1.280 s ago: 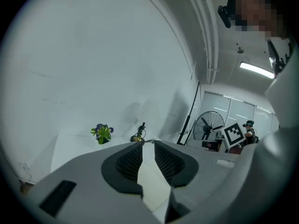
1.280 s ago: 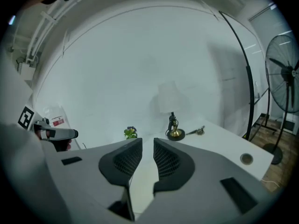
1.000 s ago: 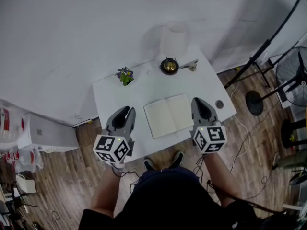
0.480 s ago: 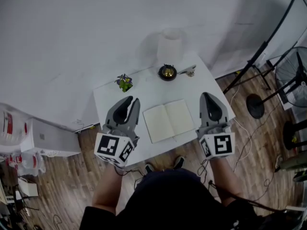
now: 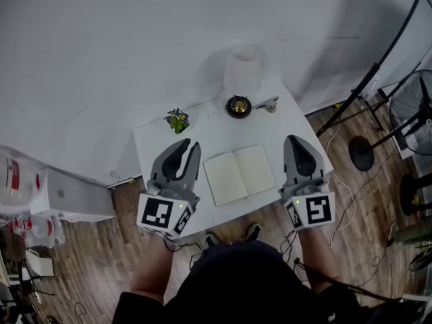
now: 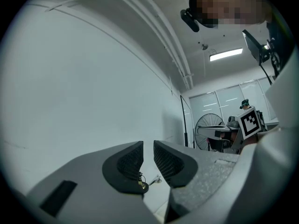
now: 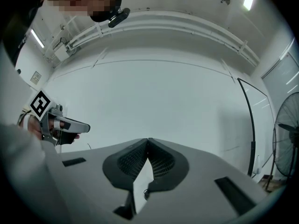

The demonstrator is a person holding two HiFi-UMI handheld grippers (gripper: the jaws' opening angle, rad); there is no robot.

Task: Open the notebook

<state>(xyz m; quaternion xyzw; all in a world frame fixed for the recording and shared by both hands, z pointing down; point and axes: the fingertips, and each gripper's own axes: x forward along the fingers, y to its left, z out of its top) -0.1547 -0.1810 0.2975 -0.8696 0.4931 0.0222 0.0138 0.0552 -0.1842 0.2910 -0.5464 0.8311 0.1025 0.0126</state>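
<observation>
Cream notebook (image 5: 239, 174) lies open — long axis skewed across table (image 5: 202, 135).

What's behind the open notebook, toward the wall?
Beyond the notebook stand a dark round dish with a gold centre, a white vessel, a small silvery object, and a plant further left. The vessel covers the table edge behind it.

The white tabletop (image 5: 209, 137) carries an open notebook (image 5: 239, 174) at its centre, pages up and lying flat. From the notebook, a small potted plant (image 5: 178, 121) with purple flowers stands at 10 o'clock. A dark round dish (image 5: 237, 106) sits at 12 o'clock with a tall white shade (image 5: 244, 69) behind it, and a small metal piece (image 5: 270, 103) lies at 1 o'clock.
</observation>
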